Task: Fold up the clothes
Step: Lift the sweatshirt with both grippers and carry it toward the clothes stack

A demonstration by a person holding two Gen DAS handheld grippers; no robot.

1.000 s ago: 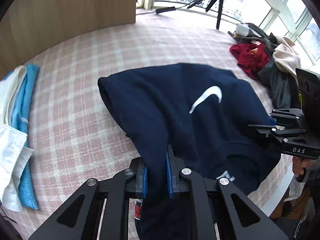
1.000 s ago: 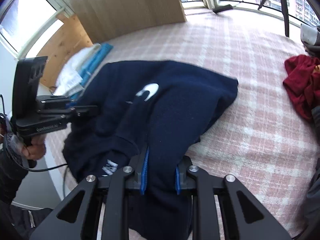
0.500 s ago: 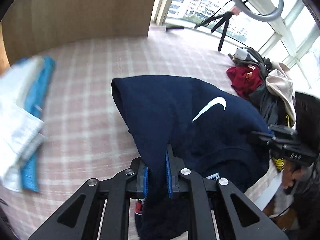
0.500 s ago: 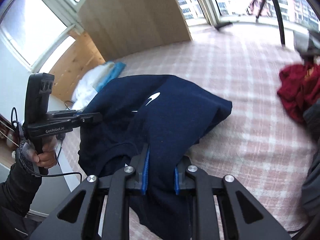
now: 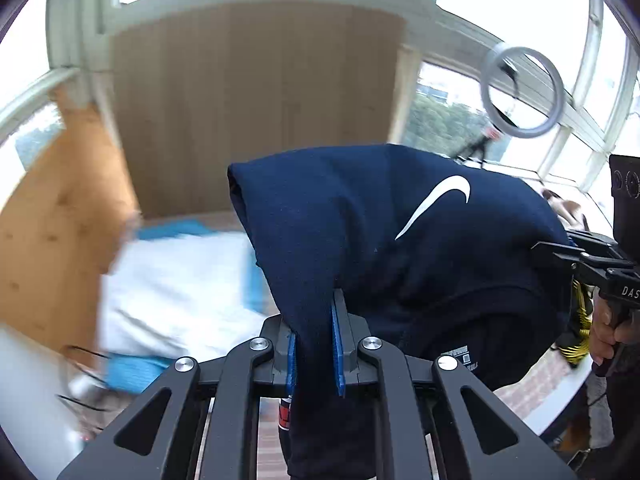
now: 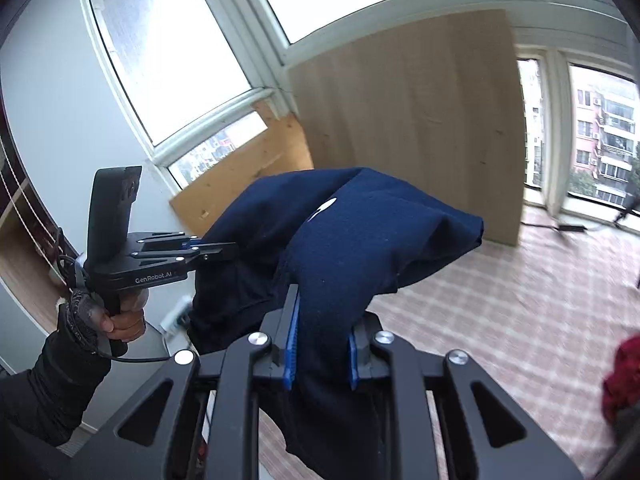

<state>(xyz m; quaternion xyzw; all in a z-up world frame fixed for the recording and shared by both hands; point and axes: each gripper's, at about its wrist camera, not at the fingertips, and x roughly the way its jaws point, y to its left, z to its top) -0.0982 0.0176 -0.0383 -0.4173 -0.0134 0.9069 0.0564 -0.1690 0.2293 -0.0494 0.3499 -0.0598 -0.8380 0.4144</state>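
Navy sweatshirt hangs pinched in both the left gripper and right gripper. It hides most of the white-and-blue folded pile and checked bedcover.

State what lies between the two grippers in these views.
The navy sweatshirt spans that stretch, with each end clamped in the jaws of the left gripper and right gripper. Nothing else shows between them in either wrist view.

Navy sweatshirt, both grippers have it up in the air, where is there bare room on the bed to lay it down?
Bare checked bedspread lies in front of the wooden panel, right of the sweatshirt. It is crowded at the far right by the red garment and on the left by the white and blue pile.
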